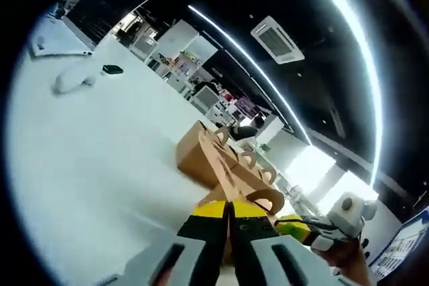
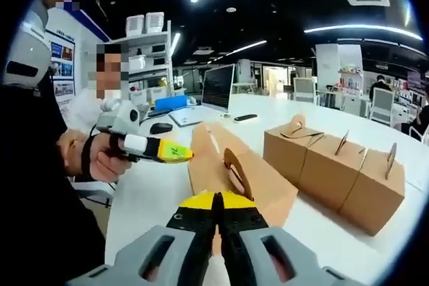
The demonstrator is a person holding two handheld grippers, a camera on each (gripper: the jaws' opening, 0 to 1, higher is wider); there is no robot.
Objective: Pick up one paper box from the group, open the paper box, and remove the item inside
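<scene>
Both tools (image 1: 226, 213) (image 2: 216, 207) on tilted paper box (image 2: 228, 165)

left gripper (image 1: 229, 216) fingers closed, right gripper (image 2: 216, 211) fingers closed

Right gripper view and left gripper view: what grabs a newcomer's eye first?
First, the brown paper box held up between the two tools: the right hand-held gripper is shut on its near edge, and the left hand-held gripper pinches its far side. Next, the row of closed boxes with cut-out handles on the white table, to the right. In the left gripper view, ceiling light strips streak overhead.
</scene>
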